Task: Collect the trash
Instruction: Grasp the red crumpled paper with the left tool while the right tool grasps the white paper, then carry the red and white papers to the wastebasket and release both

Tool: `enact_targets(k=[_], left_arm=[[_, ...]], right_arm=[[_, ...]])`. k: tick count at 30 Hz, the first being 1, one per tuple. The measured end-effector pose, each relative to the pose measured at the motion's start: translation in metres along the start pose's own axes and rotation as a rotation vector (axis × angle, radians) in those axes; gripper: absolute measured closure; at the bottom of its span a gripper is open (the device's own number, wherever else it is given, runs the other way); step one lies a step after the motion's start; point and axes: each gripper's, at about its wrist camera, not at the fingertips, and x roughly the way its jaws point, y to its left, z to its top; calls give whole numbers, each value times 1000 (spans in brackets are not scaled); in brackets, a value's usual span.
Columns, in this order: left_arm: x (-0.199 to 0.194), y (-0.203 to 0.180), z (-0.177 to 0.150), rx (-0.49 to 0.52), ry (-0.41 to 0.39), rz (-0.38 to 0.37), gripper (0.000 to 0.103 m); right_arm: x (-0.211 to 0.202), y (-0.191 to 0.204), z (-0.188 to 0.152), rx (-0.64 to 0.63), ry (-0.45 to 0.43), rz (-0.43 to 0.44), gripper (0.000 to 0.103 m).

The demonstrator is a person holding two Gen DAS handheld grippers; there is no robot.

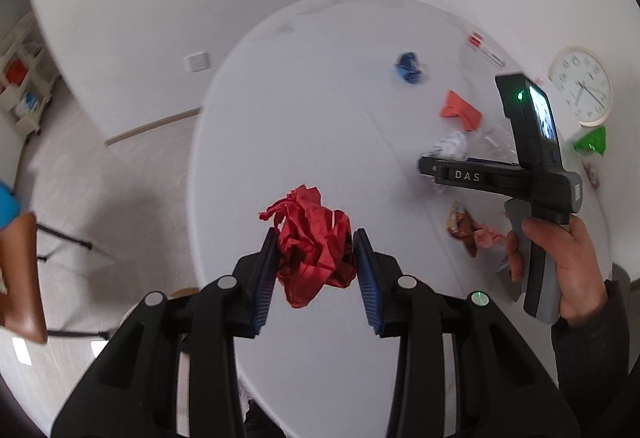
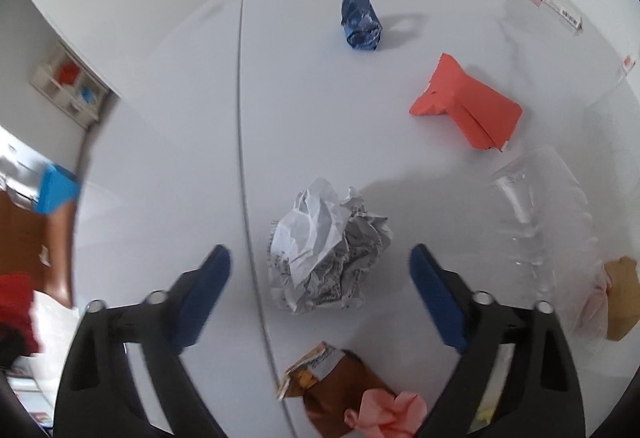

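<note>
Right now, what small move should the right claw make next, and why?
Probably close the right claw on the crumpled white paper. The paper lies between its open fingers on the table, and the left claw already holds the red paper.

My right gripper (image 2: 320, 278) points down at the white table (image 2: 168, 126), jaws apart on either side of a crumpled white printed paper ball (image 2: 326, 248), pads not touching it. Beyond it I see a crumpled blue wrapper (image 2: 360, 24) and a folded coral paper (image 2: 468, 102). A clear plastic bag (image 2: 540, 206) lies to the right. Nearest me sit a brown snack wrapper (image 2: 332, 382) and a pink paper wad (image 2: 388, 412).
</note>
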Motion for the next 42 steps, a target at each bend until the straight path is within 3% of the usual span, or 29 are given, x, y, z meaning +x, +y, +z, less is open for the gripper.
enact_targets(k=[2, 5, 12, 20, 27, 38, 39, 42], left_arm=[[-8, 13, -5, -37, -9, 14, 66], [-20, 28, -12, -71, -20, 40, 66], [-62, 53, -28, -126, -56, 76, 66], [-124, 97, -71, -185, -47, 150, 66], [-153, 142, -119, -242, -24, 175, 66], [-145, 169, -140, -276, -16, 138, 65], [-137, 171, -142, -277, -6, 131, 62], [-111, 180, -146, -287, 34, 160, 37]], right_arm=[[1, 2, -2, -13, 5, -2, 46], [-5, 2, -5, -7, 0, 31, 58], [-74, 27, -21, -59, -76, 120, 59], [-171, 113, -84, -179, -150, 275, 59], [-183, 187, -135, -282, -97, 322, 59], [-184, 232, -150, -361, -83, 334, 58], [-183, 234, -151, -364, -80, 335, 58], [-180, 240, -155, -369, -64, 338, 58]])
